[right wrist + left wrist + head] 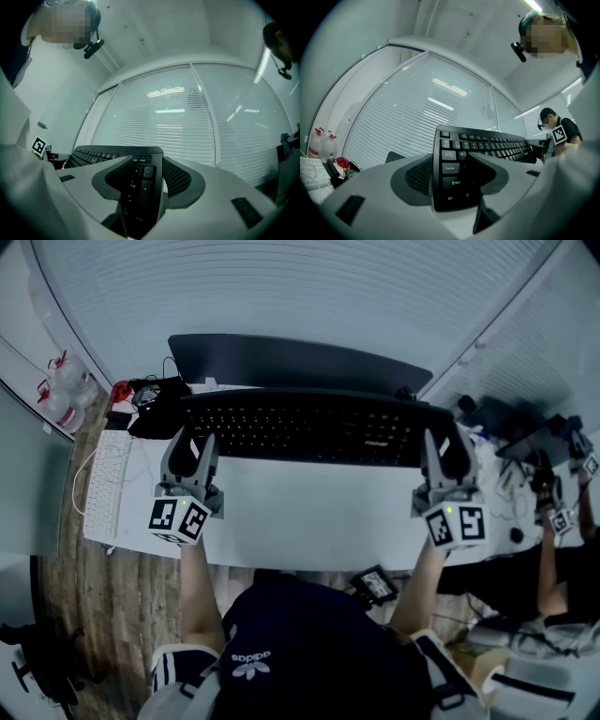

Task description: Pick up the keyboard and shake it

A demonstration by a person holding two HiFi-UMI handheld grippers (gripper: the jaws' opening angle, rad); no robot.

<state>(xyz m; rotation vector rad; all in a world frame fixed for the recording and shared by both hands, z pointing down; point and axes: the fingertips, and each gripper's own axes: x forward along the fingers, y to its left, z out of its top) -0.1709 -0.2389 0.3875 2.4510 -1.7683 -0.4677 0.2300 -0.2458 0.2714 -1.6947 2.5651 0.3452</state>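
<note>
Keyboard: we see the long black plastic keyboard held between both grippers, over the white desk, in front of the dark monitor.
Left gripper: we find the left gripper clenched on the keyboard's left end, at the Shift key.
Right gripper: we find the right gripper clenched on the number-pad end.
</note>
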